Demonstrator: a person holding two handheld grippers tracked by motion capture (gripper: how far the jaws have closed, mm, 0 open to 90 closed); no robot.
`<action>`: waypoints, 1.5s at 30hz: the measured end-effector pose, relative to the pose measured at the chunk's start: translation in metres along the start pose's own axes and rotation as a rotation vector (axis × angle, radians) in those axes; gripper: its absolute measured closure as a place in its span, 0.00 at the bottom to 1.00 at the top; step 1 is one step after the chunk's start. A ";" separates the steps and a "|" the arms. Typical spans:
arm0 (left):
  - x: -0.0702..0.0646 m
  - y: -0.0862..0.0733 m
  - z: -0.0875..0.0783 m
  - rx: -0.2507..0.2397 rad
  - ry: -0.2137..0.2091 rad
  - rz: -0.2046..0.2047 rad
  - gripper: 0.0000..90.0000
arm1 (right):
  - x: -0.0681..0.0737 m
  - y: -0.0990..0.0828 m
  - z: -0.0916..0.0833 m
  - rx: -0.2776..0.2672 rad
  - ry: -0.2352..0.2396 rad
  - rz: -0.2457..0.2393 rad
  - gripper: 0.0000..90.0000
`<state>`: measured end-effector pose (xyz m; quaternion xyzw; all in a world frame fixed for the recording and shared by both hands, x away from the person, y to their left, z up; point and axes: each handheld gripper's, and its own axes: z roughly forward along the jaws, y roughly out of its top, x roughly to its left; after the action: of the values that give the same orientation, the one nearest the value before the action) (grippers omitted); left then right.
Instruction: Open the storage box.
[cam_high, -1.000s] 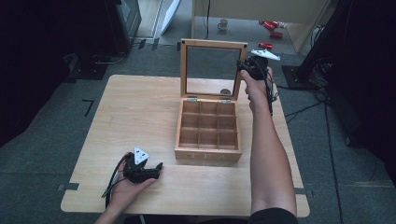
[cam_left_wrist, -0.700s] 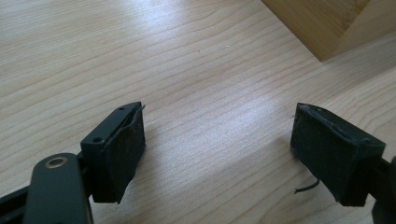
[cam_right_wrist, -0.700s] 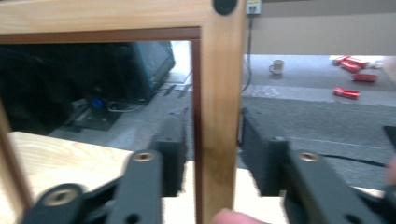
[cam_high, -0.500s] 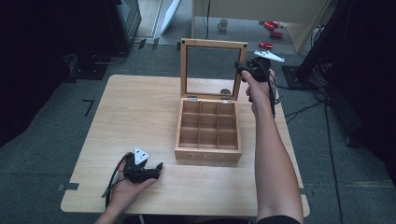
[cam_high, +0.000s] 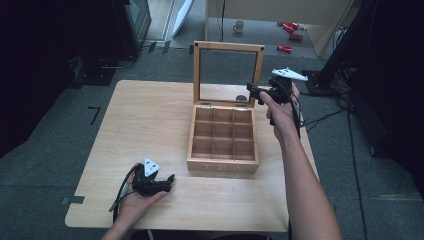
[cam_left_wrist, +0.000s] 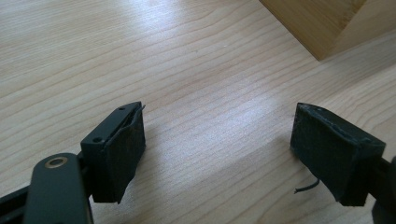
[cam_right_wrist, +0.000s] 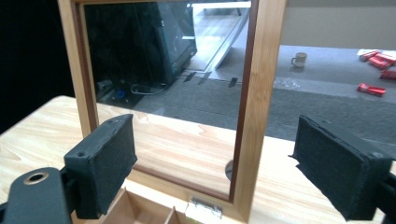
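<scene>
A wooden tea box (cam_high: 222, 162) stands mid-table with its compartments bare. Its glass-paned lid (cam_high: 259, 75) stands upright at the back. My right gripper (cam_high: 252, 92) hovers at the lid's right edge, and its jaws have just been opening. In the right gripper view the lid's right rail (cam_right_wrist: 257, 93) shows between the wide jaws of the right gripper (cam_right_wrist: 229, 172), and neither pad presses on it. My left gripper (cam_high: 170, 180) rests on the table at the front left, open. In the left gripper view the left gripper (cam_left_wrist: 217, 154) has nothing between its jaws, and a corner of the box (cam_left_wrist: 322, 23) lies ahead.
The light wooden table (cam_high: 145, 120) has bare room left of the box. Beyond its far edge, a mug (cam_high: 239, 26) and red items (cam_high: 290, 37) lie on the grey floor. Dark equipment stands at the back left and a cable trails right.
My right gripper has let go of the lid's right edge, opened its jaws and drawn back to the right. The lid stays upright. The left hand has kept still.
</scene>
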<state>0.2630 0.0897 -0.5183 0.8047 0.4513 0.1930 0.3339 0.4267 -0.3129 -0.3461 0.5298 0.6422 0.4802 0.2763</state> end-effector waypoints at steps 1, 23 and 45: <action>0.000 0.000 0.000 0.000 0.000 0.000 0.20 | 0.000 0.000 0.000 0.000 0.000 0.000 0.13; 0.000 0.000 0.000 0.001 0.000 0.003 0.20 | 0.000 -0.049 -0.057 0.026 0.025 -0.036 0.03; -0.001 0.000 0.000 0.000 0.003 -0.001 0.20 | 0.003 -0.102 -0.130 0.012 -0.008 -0.080 0.03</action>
<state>0.2630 0.0889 -0.5183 0.8042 0.4521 0.1939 0.3335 0.2707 -0.3498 -0.3883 0.5074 0.6645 0.4627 0.2947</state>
